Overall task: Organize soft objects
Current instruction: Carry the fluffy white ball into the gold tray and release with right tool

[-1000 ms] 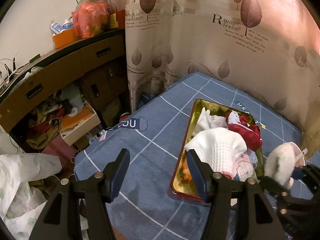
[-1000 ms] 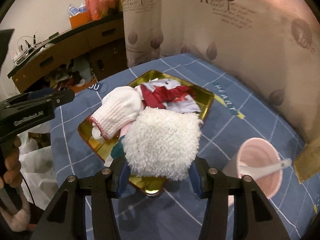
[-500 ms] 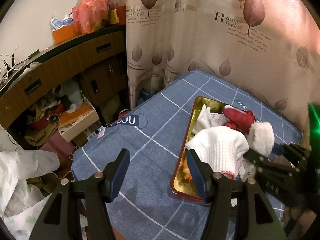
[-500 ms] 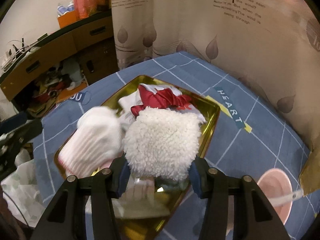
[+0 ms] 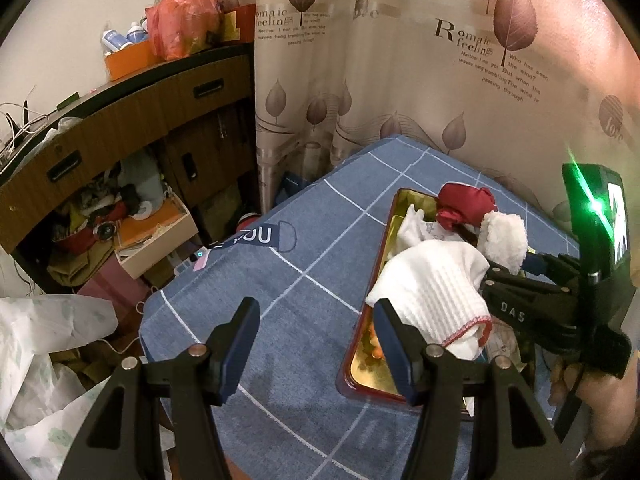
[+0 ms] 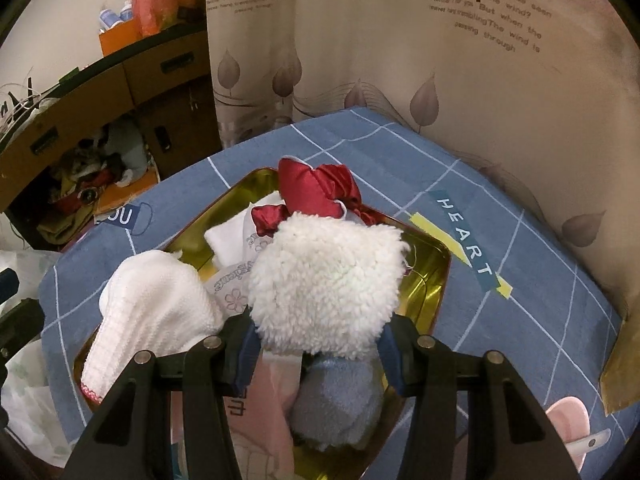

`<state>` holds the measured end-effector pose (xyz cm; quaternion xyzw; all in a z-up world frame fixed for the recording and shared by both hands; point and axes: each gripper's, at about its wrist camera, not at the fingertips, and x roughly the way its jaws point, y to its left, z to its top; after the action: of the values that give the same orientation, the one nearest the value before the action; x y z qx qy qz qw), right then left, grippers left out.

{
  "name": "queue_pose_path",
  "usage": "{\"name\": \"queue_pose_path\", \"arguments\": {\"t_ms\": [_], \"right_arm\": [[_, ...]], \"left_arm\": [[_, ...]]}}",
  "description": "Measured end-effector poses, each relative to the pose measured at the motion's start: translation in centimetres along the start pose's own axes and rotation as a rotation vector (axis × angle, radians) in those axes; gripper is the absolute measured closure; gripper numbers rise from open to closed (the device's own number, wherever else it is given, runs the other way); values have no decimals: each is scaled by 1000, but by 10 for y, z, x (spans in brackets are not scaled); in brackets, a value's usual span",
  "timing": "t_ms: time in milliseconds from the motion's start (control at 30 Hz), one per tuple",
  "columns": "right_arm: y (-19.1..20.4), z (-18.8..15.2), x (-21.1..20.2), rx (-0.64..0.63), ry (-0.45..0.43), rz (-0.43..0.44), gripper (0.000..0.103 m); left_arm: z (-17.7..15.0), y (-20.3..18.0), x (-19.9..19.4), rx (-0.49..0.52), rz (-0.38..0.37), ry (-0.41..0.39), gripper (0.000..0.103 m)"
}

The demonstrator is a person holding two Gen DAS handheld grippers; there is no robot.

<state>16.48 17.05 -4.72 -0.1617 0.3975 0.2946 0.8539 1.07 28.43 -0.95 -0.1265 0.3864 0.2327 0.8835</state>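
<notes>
While the right gripper (image 6: 316,334) clamps a fluffy white fleece piece (image 6: 326,280) between its blue pads, it holds that piece above the gold tray (image 6: 430,276), probably so it can be set down among the other soft things gathered there. Inside the tray, a white knit sock with red trim (image 6: 156,304) lies along the left side, a crumpled red satin cloth (image 6: 316,188) sits at the far end, and a pale blue plush item (image 6: 340,400) rests at the near end, directly under the held fleece. The tray stands on a surface covered with a blue checked cloth (image 5: 304,264). Left of the tray, the left gripper (image 5: 316,344) hangs over bare cloth with its jaws spread wide and nothing between them; the sock lies just beyond its right finger.
</notes>
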Motion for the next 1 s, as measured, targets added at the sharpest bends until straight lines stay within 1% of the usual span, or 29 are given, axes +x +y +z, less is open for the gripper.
{"name": "queue_pose_path", "arguments": {"t_ms": [67, 133, 167, 333, 433, 533, 667, 733, 833, 1000], "right_arm": [[-1, -2, -2, 8, -10, 11, 48], [-4, -3, -6, 17, -24, 12, 34], [-5, -4, -8, 20, -32, 15, 31], [-4, -7, -17, 12, -42, 27, 28], [-2, -6, -26, -7, -63, -5, 26], [-3, -5, -35, -6, -85, -21, 21], [-8, -3, -49, 3, -111, -55, 18], [-12, -6, -58, 21, -118, -70, 14], [-16, -17, -75, 49, -127, -81, 8], [-18, -52, -103, 80, -116, -100, 4]], "left_arm": [[-1, -1, 1, 3, 1, 2, 43], [-1, -2, 1, 5, 1, 3, 43], [-1, -2, 0, 6, 1, 0, 43], [-2, -3, -1, 12, 1, -8, 43], [-3, -4, -3, 18, -1, -17, 43], [-2, -6, -3, 24, -4, -21, 43], [-3, -9, -4, 32, -7, -23, 43], [-3, -10, -5, 37, -7, -23, 43], [-4, -12, -6, 45, -6, -27, 43], [-8, -20, -9, 74, -9, -26, 43]]}}
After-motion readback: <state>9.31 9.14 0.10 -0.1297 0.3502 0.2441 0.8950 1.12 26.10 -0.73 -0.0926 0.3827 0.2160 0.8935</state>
